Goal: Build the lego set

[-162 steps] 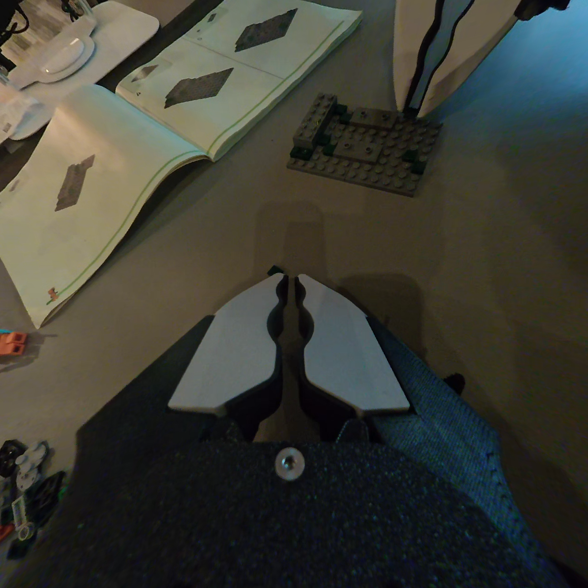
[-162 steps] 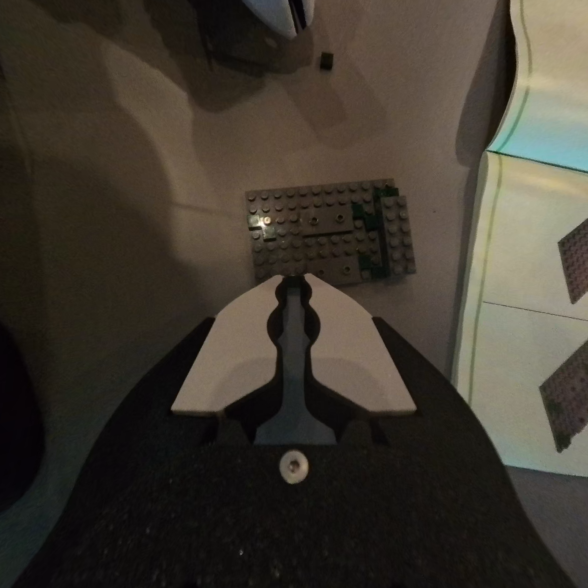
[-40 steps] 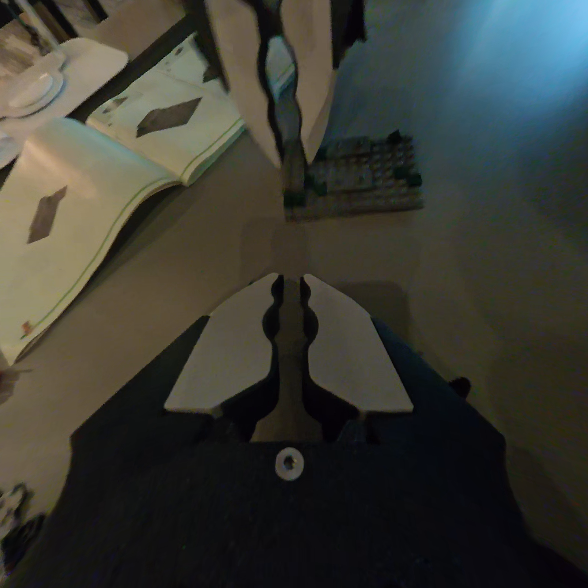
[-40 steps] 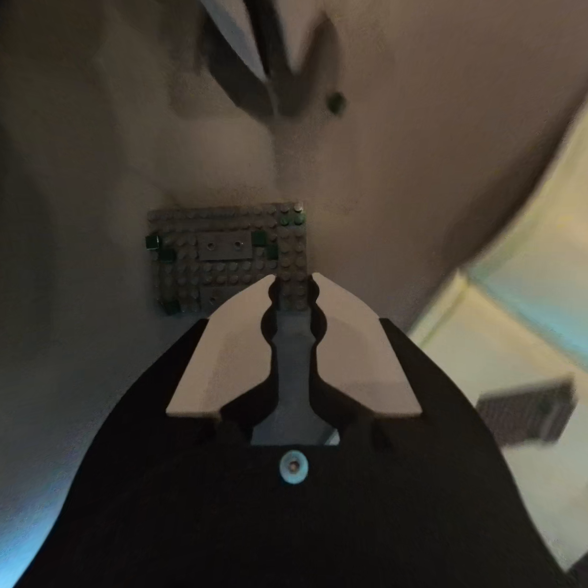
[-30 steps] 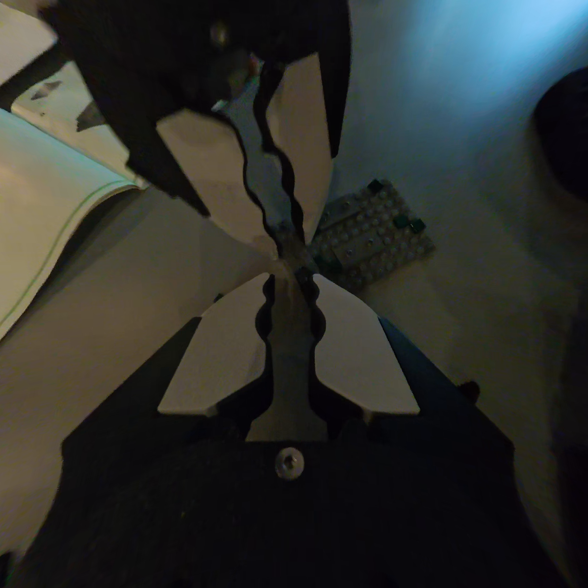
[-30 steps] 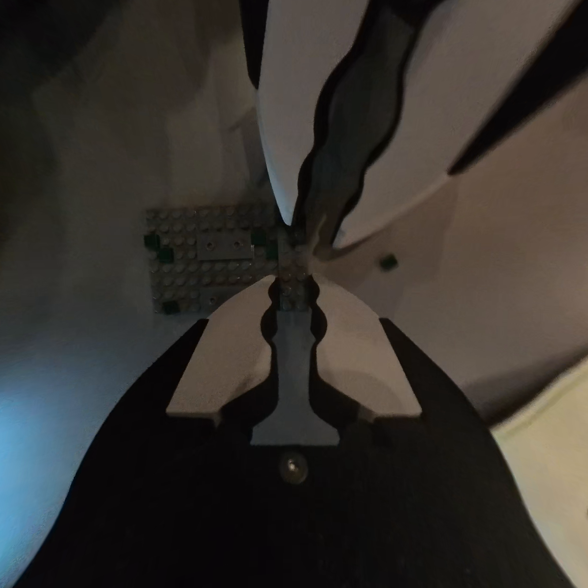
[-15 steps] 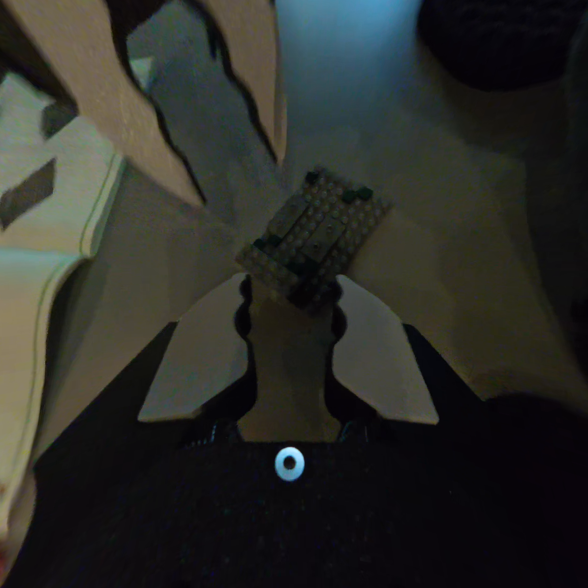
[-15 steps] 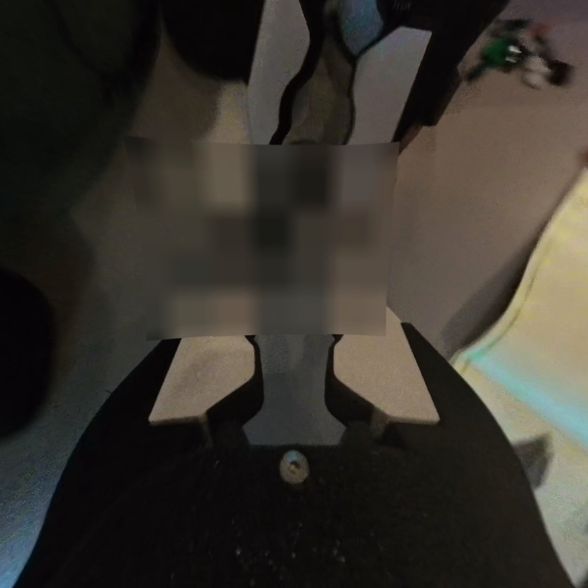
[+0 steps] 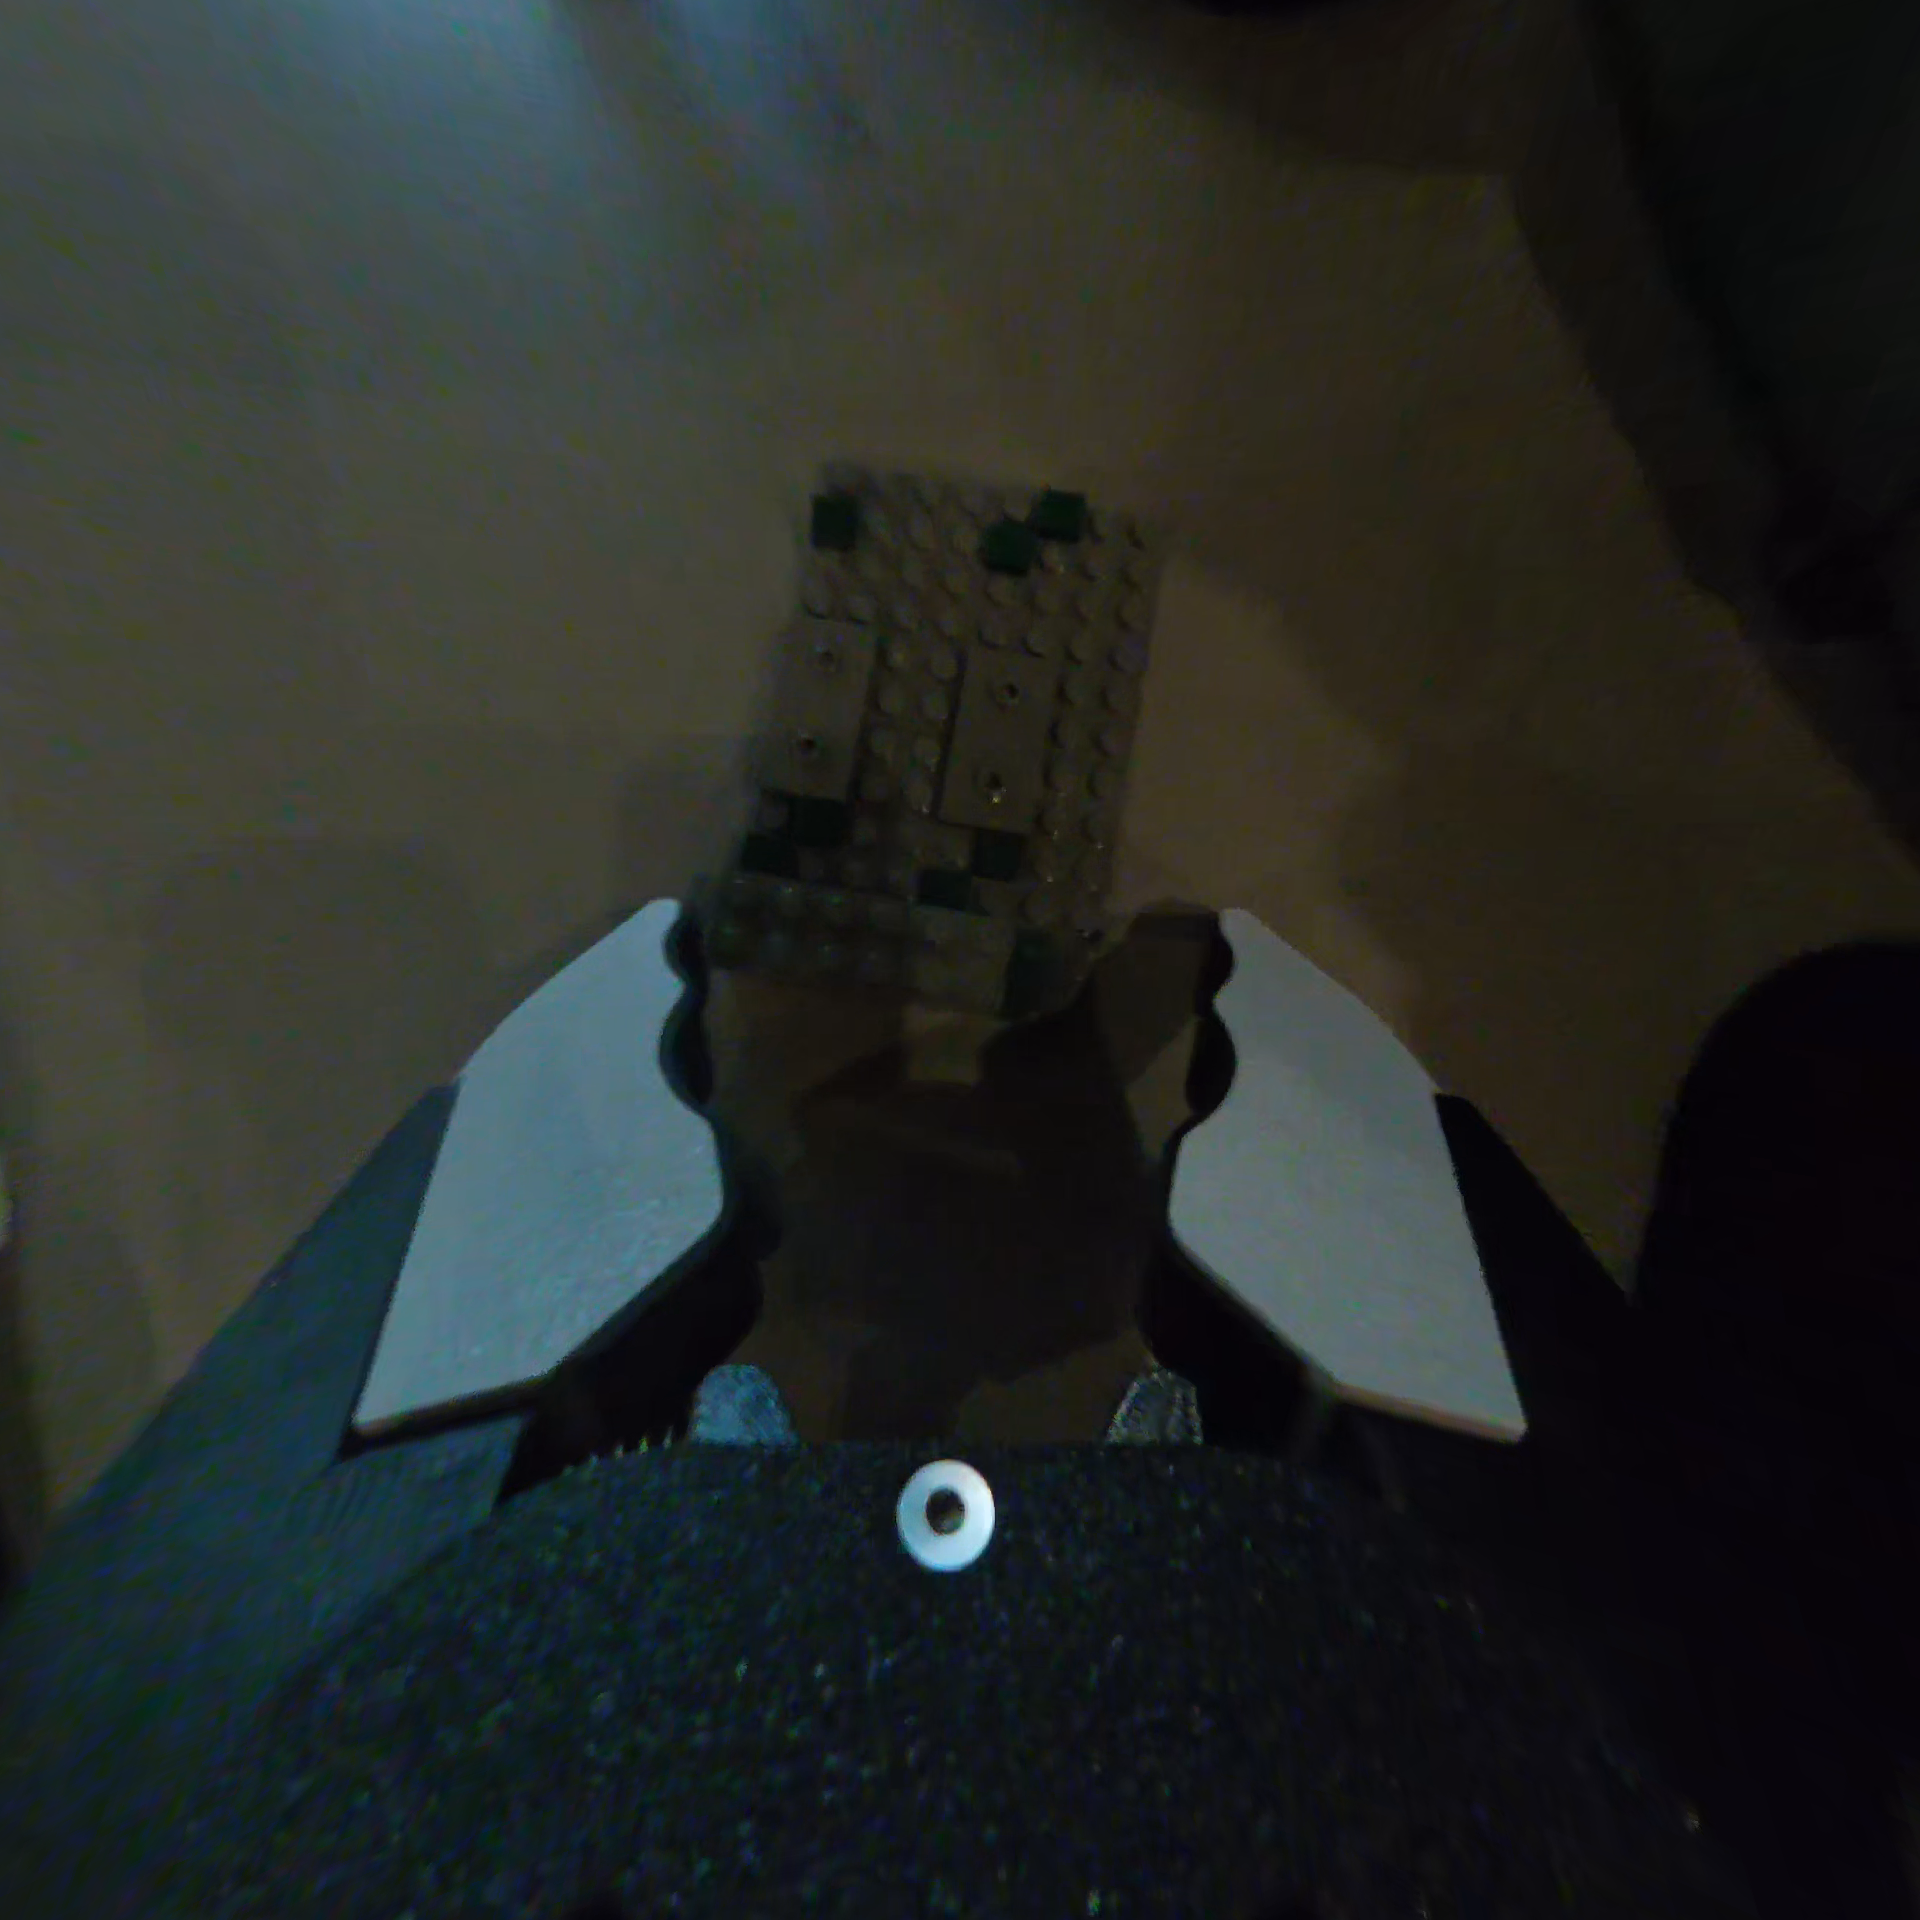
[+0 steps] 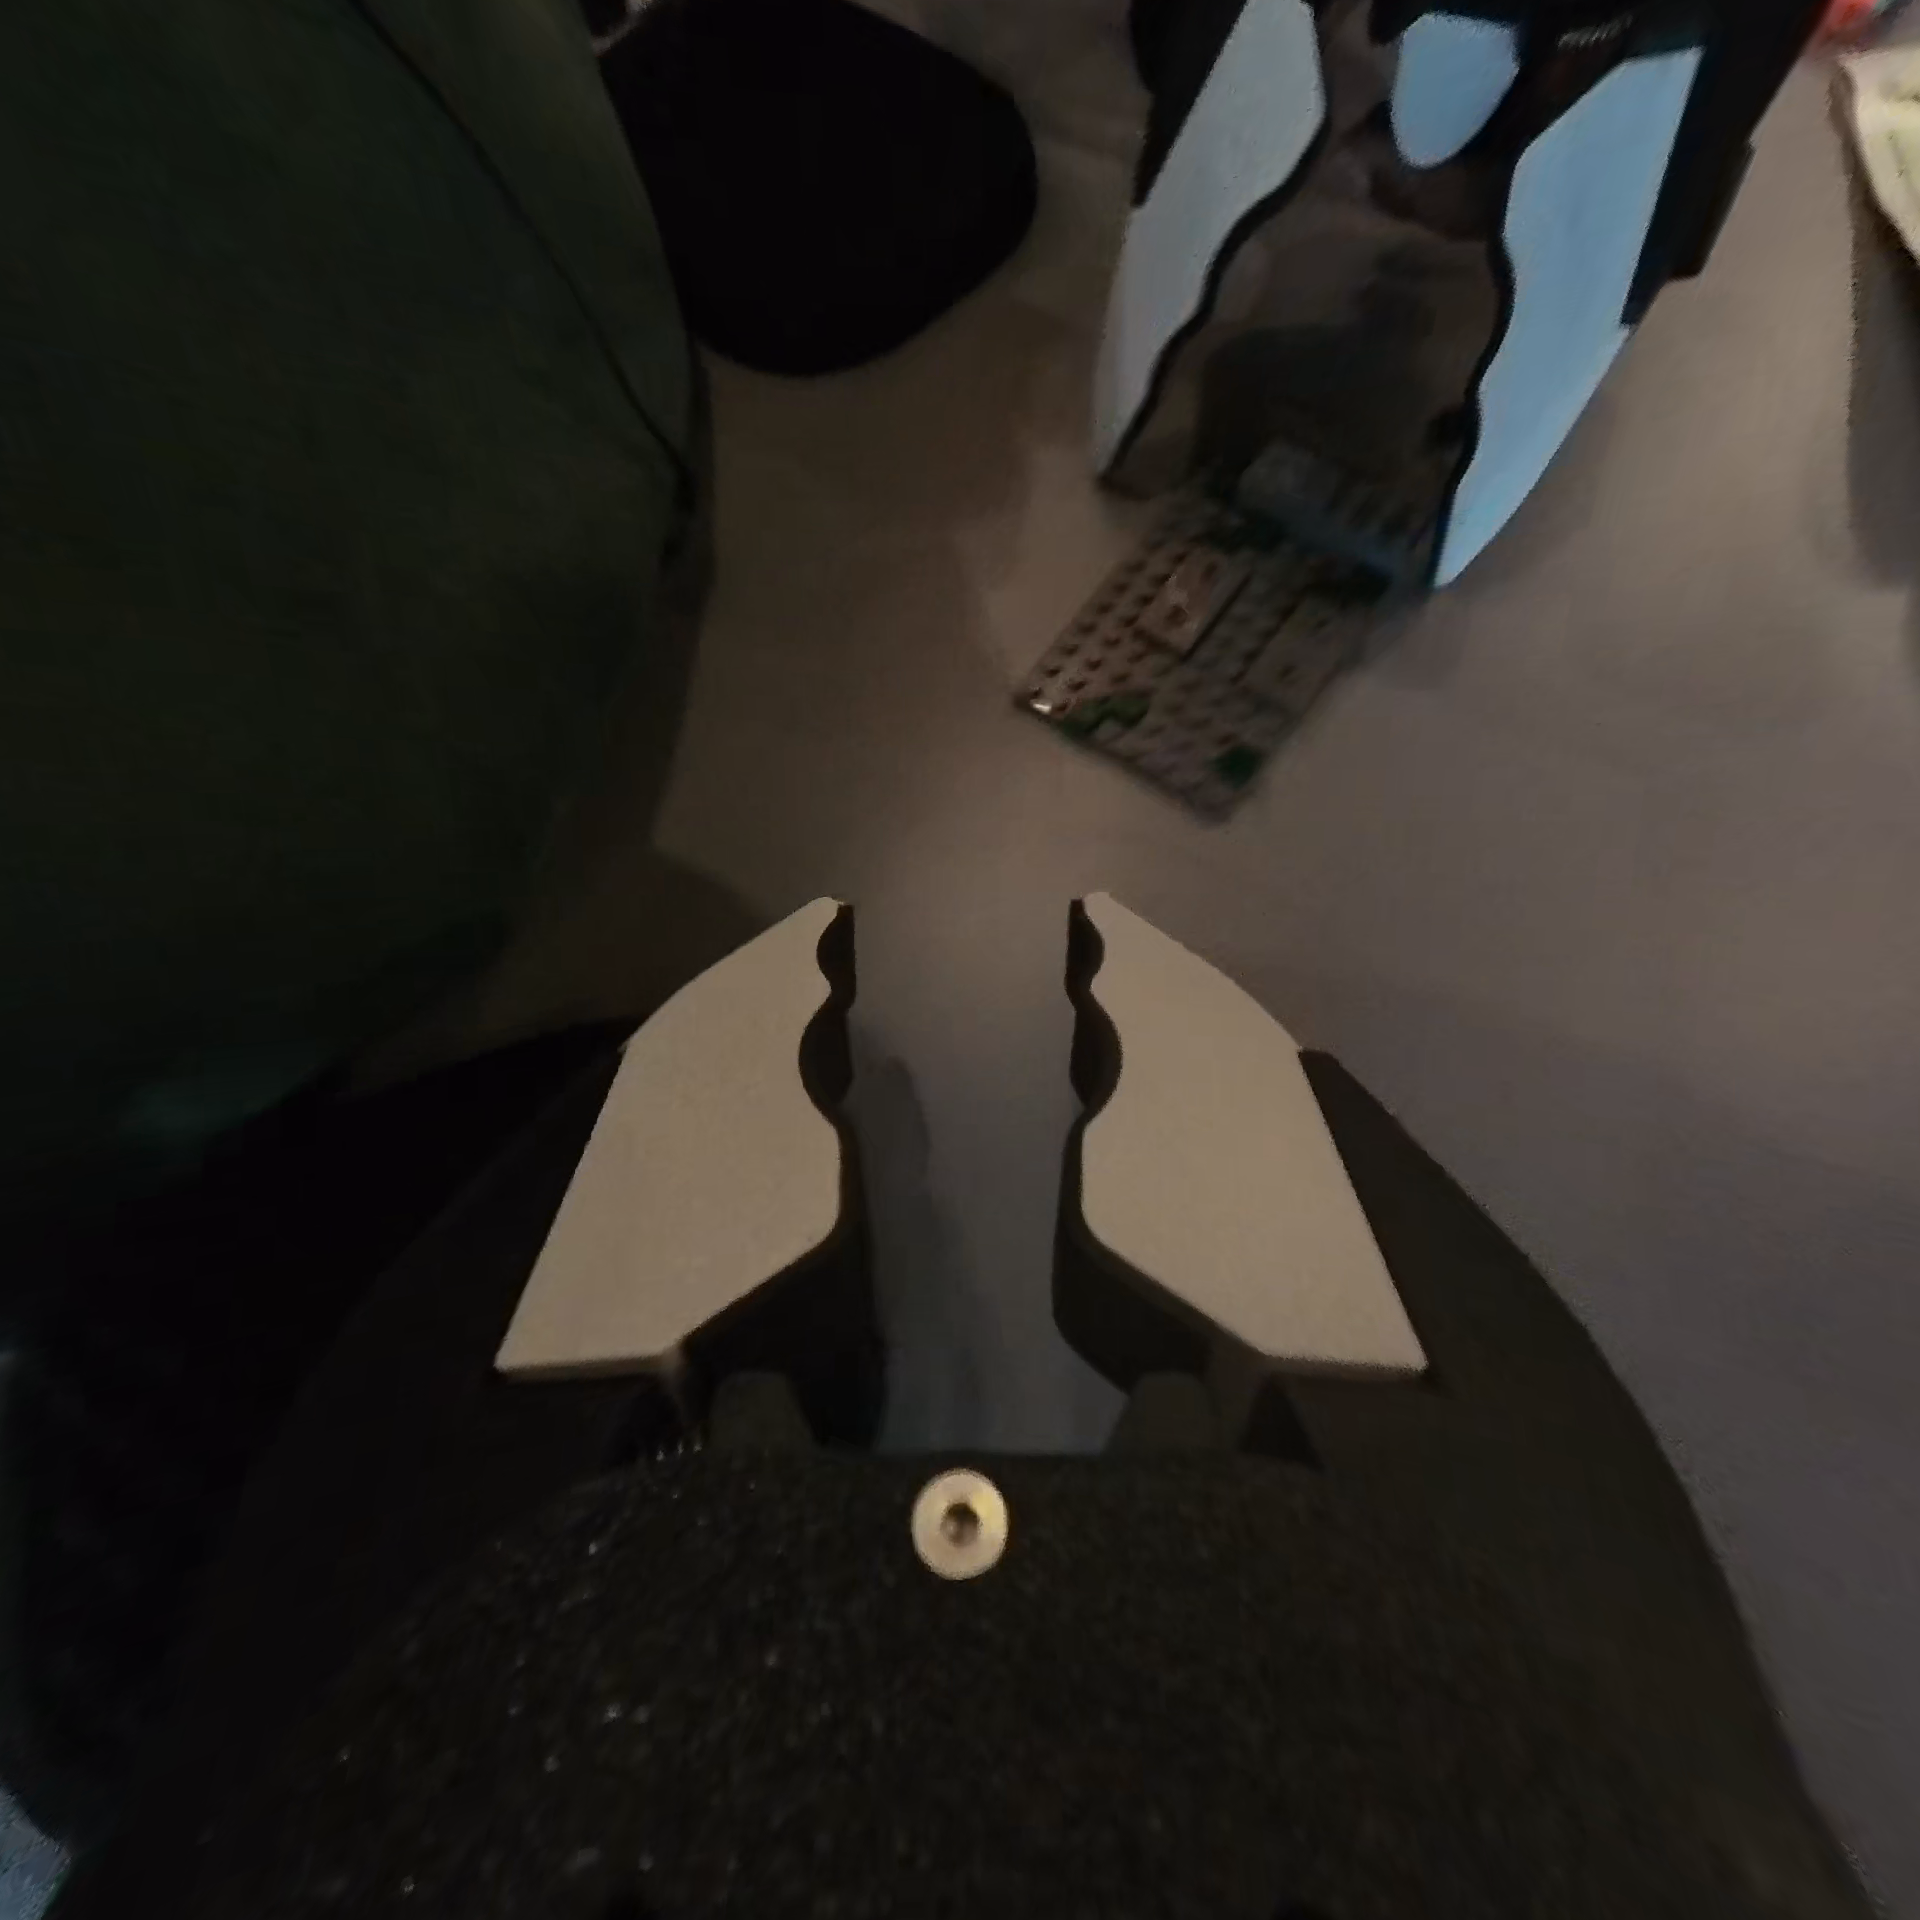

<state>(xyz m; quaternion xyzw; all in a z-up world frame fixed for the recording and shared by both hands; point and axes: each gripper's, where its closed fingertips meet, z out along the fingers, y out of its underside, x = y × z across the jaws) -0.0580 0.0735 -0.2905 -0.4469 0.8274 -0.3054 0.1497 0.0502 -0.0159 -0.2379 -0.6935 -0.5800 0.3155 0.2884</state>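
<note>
One grey studded lego plate (image 9: 940, 727) lies flat on the counter (image 9: 416, 520), running from the left tongs (image 9: 945, 920) toward 12 o'clock in the left wrist view. The tongs stand wide open, straddling the plate's near end without clamping it. Counted there: two smooth grey tiles side by side at mid-plate, and some small dark green pieces, three near the far end and a cluster near the tips too dim to count.

In the right wrist view the right tongs (image 10: 961, 914) hover open and empty, with the plate at 1 o'clock, well apart.

The plate looks thin, light and stiff, and likely to skid on the smooth counter. I would hold it by its long edges, since pinching across the top could pop the small pieces loose.
</note>
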